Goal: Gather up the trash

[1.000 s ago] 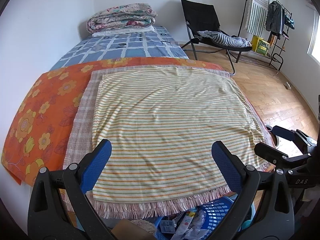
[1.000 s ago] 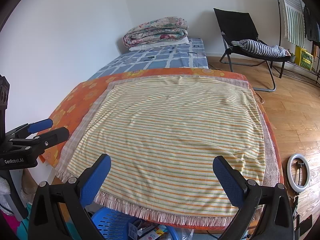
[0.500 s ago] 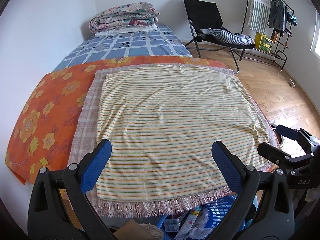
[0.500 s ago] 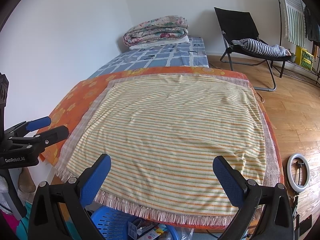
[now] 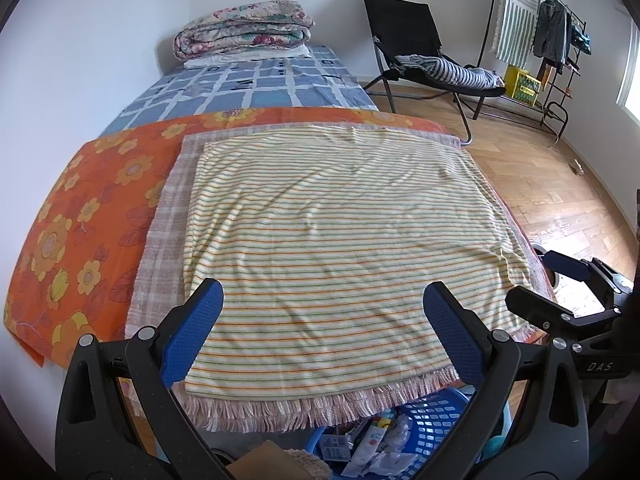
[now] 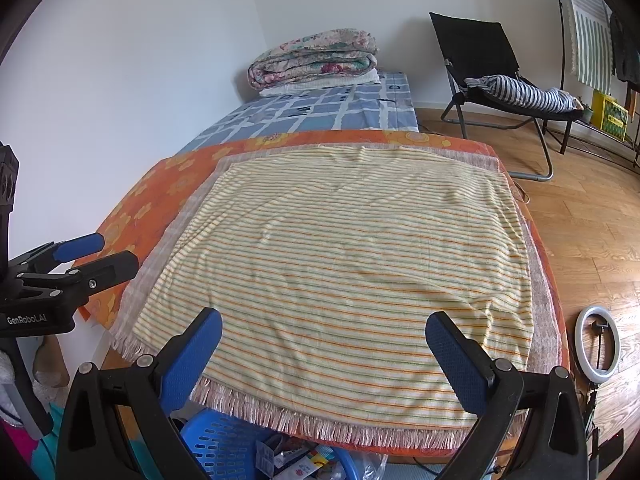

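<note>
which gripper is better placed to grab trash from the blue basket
Left, marginally. In its view the blue basket and the wrappers sit between its open fingers; in the right gripper's view the basket lies left of centre. Both are open and empty.

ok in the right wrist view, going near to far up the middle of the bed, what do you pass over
blue basket → striped cloth → orange flowered sheet → blue checked bedsheet → folded floral quilt
</note>
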`<state>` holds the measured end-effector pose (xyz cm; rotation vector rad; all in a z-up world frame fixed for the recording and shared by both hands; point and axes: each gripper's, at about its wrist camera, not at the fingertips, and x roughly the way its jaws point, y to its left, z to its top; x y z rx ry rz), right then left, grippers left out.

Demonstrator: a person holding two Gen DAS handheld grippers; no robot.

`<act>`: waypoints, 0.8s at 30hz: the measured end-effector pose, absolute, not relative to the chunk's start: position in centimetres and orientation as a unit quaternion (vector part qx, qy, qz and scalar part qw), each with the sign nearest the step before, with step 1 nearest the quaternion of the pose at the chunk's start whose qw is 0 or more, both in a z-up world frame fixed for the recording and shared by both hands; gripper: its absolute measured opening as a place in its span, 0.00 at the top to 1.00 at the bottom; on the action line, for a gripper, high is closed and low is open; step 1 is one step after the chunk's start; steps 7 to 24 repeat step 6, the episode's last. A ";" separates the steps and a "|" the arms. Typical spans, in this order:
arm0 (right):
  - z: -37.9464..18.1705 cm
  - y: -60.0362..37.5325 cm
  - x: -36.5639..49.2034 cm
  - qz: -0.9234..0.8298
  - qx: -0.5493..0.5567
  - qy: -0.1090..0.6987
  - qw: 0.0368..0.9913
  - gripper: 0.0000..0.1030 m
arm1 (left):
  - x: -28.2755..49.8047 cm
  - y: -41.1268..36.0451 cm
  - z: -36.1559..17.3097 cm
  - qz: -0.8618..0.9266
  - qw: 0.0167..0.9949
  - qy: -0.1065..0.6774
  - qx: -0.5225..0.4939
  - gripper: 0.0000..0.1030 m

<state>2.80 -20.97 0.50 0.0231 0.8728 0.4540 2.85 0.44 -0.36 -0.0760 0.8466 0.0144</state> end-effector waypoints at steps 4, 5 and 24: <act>0.4 -21.0 2.8 0.218 0.011 0.420 0.881 0.00 | 2.8 0.1 -0.4 0.003 0.912 0.409 -0.036 0.01; 0.4 -21.0 2.8 0.218 0.011 0.420 0.881 0.00 | 2.9 0.2 -0.4 0.004 0.911 0.410 -0.035 0.01; 0.4 -21.0 2.8 0.217 0.011 0.420 0.881 0.00 | 3.0 0.1 -0.4 0.004 0.912 0.410 -0.035 0.01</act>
